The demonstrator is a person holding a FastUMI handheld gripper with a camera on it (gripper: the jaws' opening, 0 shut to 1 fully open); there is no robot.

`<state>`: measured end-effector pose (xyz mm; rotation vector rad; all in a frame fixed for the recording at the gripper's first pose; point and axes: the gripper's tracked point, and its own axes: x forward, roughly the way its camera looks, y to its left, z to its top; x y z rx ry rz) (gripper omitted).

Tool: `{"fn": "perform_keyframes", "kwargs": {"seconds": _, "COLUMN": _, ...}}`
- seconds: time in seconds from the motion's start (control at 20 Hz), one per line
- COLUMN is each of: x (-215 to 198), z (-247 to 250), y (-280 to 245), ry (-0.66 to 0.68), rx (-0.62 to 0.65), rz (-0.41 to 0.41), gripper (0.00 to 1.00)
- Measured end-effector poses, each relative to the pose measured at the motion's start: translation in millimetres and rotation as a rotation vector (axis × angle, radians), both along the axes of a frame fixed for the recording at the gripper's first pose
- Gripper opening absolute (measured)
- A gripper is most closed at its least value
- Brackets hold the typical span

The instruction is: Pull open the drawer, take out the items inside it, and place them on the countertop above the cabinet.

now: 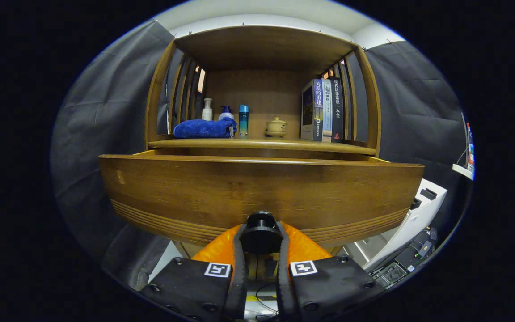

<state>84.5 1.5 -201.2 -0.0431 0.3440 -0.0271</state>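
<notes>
- I see dark grey cloth [101, 116] hanging wrinkled behind the furniture on the left, and more of it on the right.
- Far above, a pale ceiling strip [262, 13] catches light.
- Low right, a white unit [418, 214] stands beside dark equipment [411, 257] with cables.

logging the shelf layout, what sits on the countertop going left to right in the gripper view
blue towel → teal bottle → lidded cup → books; the gripper has its jaws closed on the drawer knob.
</notes>
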Motion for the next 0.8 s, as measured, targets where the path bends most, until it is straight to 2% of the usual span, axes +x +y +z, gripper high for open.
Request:
{"fn": "perform_keyframes", "kwargs": {"seconds": 0.35, "x": -29, "z": -4, "y": 1, "ry": 0.032, "rx": -0.026, "rz": 0.009, "gripper": 0.35}}
{"fn": "perform_keyframes", "kwargs": {"seconds": 0.8, "x": -30, "z": -4, "y": 1, "ry": 0.011, "rx": -0.066, "rz": 0.016, "gripper": 0.35}}
